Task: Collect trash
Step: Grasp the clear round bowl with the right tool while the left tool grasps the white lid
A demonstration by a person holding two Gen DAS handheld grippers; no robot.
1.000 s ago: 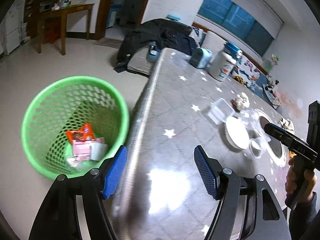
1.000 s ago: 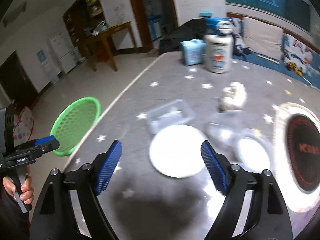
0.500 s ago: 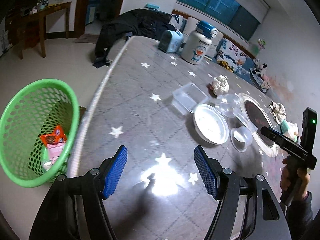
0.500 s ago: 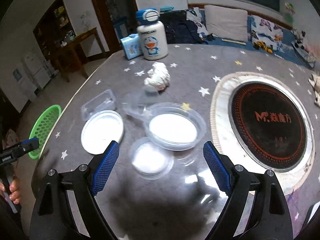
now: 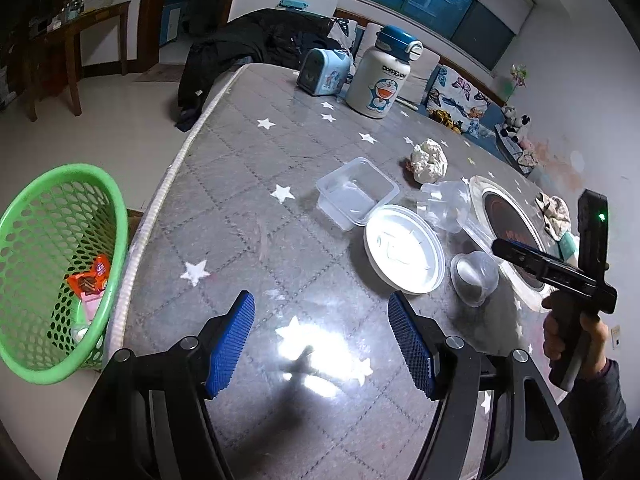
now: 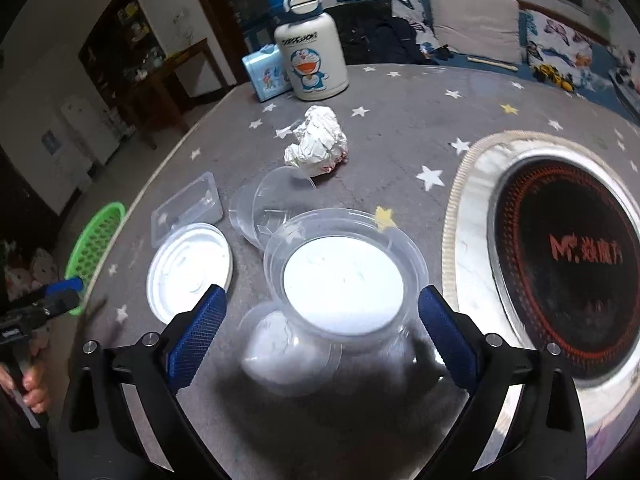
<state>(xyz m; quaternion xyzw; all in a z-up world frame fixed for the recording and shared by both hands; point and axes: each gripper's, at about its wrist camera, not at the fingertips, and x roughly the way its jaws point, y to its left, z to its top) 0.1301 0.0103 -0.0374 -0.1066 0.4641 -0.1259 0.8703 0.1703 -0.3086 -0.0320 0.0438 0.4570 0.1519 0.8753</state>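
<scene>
A green mesh basket (image 5: pixel 52 264) with a few wrappers inside stands on the floor left of the table; it also shows in the right wrist view (image 6: pixel 94 240). On the grey starred table (image 5: pixel 248 184) lie a clear rectangular tray (image 5: pixel 356 192), a white round lid (image 5: pixel 404 250), a small clear cup (image 5: pixel 474 276) and a crumpled paper ball (image 5: pixel 430 160). My left gripper (image 5: pixel 322 344) is open and empty above the near table. My right gripper (image 6: pixel 320 326) is open, with a clear round bowl (image 6: pixel 344 276) just ahead of its jaws, above a small clear cup (image 6: pixel 288 346).
A white Doraemon bottle (image 6: pixel 312 56) and a blue box (image 6: pixel 266 68) stand at the table's far side. A built-in round cooker (image 6: pixel 560 256) sits on the right. A second clear tub (image 6: pixel 272 204), white lid (image 6: pixel 188 268) and paper ball (image 6: pixel 318 140) lie beyond the bowl.
My left gripper has swung right, away from the basket and over the table. My right gripper has moved forward and down close to the clear bowl. Both stay open.
</scene>
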